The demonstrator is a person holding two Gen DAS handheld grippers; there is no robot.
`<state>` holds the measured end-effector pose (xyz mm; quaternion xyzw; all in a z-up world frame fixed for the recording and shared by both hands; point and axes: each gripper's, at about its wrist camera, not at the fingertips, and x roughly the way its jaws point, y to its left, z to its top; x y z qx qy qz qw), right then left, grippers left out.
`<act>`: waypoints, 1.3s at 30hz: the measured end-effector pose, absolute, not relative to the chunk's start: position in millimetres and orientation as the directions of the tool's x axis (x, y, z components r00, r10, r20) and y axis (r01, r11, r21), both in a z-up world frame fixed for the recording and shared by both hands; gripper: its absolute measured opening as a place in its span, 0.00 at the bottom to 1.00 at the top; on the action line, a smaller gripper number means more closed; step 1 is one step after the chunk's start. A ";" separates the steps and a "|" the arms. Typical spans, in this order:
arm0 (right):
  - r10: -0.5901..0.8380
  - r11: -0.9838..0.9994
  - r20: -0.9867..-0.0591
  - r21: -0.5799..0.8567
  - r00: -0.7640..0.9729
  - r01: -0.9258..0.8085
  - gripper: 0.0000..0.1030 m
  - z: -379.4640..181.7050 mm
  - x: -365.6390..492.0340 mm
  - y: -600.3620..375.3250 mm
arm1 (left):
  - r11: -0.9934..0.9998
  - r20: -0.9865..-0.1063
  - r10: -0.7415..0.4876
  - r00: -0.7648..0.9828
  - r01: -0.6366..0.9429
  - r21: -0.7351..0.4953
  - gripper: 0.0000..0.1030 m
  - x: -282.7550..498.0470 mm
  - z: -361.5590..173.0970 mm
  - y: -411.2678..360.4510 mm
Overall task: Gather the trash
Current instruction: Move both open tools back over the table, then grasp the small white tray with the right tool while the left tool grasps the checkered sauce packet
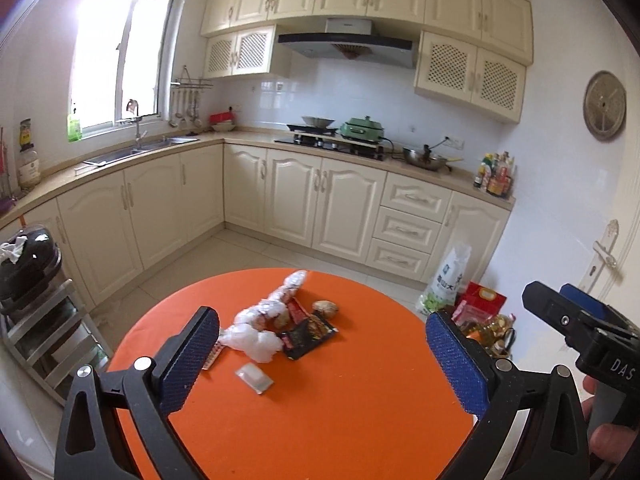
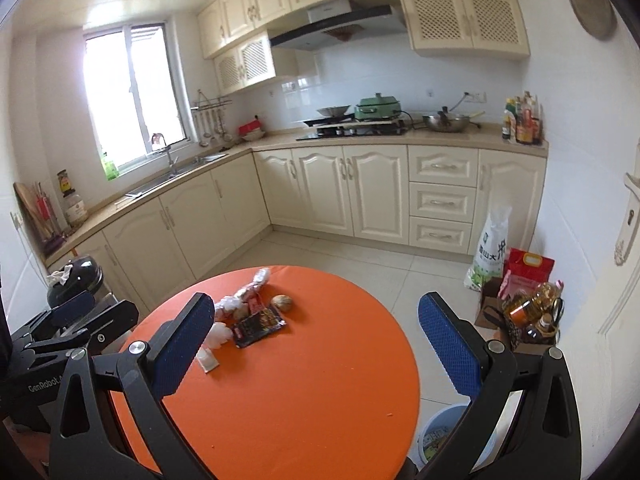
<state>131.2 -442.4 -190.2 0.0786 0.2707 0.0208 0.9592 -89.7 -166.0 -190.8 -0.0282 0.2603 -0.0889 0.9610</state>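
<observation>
Centrally, I list the trash pile on the far half of the round orange table: crumpled white plastic, a dark snack wrapper, a brown nut-like lump and a small flat packet lying nearer to me, apart from the heap. My left gripper hangs released above the tabletop, jaws wide, nothing between them; my right gripper is likewise spread and empty. Beside the table on the tiled floor: a pale blue bin; a rice sack, a red bag and oil bottles near the door. Beyond: cream cabinets, a sink under the window, a stove carrying a green pot, and a range hood.
</observation>
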 end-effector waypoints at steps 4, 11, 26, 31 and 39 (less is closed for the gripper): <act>0.118 0.989 -0.490 0.137 0.864 -0.057 1.00 -179.6 129.4 -407.2 | 0.993 -0.470 -0.109 0.876 0.078 -0.084 0.99 -128.1 -191.1 -152.9; 0.174 0.984 -0.470 0.105 0.865 -0.141 1.00 -172.2 125.8 -363.0 | 0.995 -0.456 -0.039 0.889 -0.006 -0.097 0.99 -183.9 -198.7 -140.5; 0.203 0.977 -0.592 0.073 0.780 -0.199 1.00 -222.4 168.4 -331.1 | 0.982 -0.581 0.048 0.813 -0.145 -0.121 0.99 -127.4 -199.9 -118.1; 0.214 0.972 -0.673 0.075 0.708 -0.223 1.00 -264.2 202.4 -320.3 | 0.980 -0.622 0.055 0.781 -0.161 -0.116 0.99 -84.0 -202.4 -115.4; 0.245 0.955 -0.806 0.104 0.538 -0.279 1.00 -357.8 255.1 -279.2 | 0.979 -0.705 0.085 0.704 -0.191 -0.072 0.99 -11.2 -220.8 -114.8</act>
